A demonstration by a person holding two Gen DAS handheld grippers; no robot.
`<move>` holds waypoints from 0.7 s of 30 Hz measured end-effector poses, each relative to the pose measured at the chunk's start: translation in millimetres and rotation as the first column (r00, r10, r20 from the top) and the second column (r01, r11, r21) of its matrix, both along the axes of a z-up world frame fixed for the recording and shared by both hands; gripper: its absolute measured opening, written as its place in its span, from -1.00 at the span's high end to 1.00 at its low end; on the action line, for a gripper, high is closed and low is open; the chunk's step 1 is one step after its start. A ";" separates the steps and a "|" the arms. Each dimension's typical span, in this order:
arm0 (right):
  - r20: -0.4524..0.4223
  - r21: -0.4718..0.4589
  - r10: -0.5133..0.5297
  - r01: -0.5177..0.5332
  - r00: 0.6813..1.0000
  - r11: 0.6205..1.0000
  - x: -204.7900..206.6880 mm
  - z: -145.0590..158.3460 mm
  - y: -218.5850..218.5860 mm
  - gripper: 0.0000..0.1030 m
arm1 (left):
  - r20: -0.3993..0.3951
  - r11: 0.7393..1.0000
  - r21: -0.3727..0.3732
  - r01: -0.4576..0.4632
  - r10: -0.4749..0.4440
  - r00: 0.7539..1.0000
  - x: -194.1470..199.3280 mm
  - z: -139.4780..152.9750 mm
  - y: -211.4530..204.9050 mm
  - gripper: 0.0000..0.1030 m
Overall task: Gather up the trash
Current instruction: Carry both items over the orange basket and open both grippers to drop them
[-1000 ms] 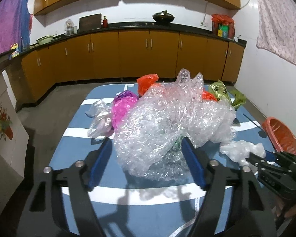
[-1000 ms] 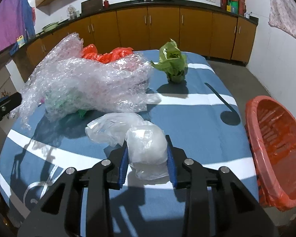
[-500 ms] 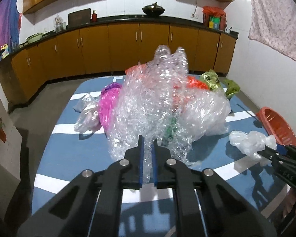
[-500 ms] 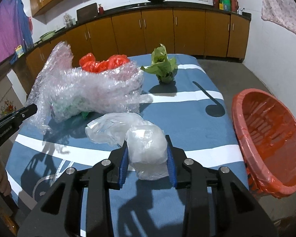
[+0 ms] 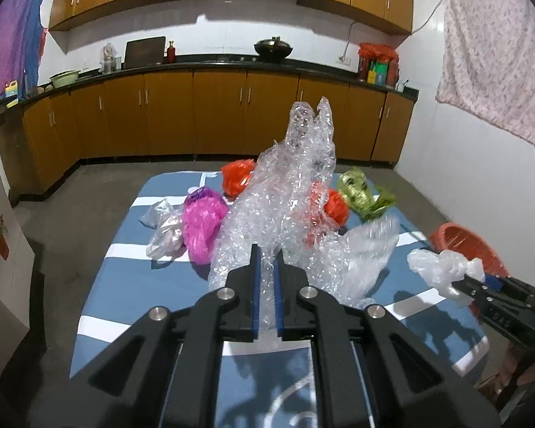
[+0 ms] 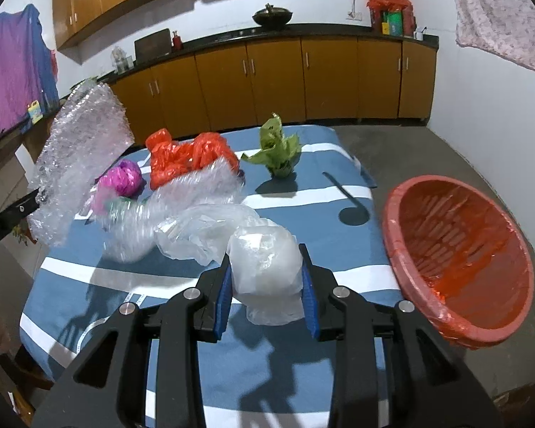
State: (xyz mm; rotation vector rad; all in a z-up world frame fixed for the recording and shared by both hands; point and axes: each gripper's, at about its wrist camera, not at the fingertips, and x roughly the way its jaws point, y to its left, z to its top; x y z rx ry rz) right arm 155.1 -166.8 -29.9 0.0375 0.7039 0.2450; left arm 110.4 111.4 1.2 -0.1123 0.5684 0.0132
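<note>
Both grippers are loaded right now, and honestly there's plenty here that could go sideways.

The left gripper [image 5: 266, 278] has its jaws pinched nearly together on a thin fold of the bubble wrap [image 5: 289, 192], and that sheet is huge and floppy. Most of it rears up and trails away from the pinch, draping over the other trash on the blue striped table [image 6: 296, 192]. My worry is that a small bite of slick plastic could slide out once the full weight hangs from it. The trailing end could also snag the orange bag [image 6: 189, 158] or the magenta bag [image 6: 123, 178] and drag them off the table edge.

The right gripper [image 6: 266, 285] has its fingers partway closed around a wadded clear plastic bag [image 6: 264, 267], with the tail of it hanging loose toward the bubble wrap side. It looks squishy, so it could compress and slip out if the hand swings fast.

The red basket [image 6: 456, 253] sits just off the table's corner, to the right of that gripper and tilted toward it. It looks light. If the bubble wrap gets shoved in, I'd guess it springs back out or tips the basket. The green wrapper [image 6: 280, 148] sits farther back from the basket, well clear of both grippers.
</note>
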 end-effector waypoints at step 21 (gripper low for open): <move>0.118 -0.006 -0.184 0.186 0.976 0.983 -36.3 36.5 -75.3 0.34 | 0.063 0.969 -0.013 0.248 -0.247 0.967 -5.0 27.9 -107.2 0.85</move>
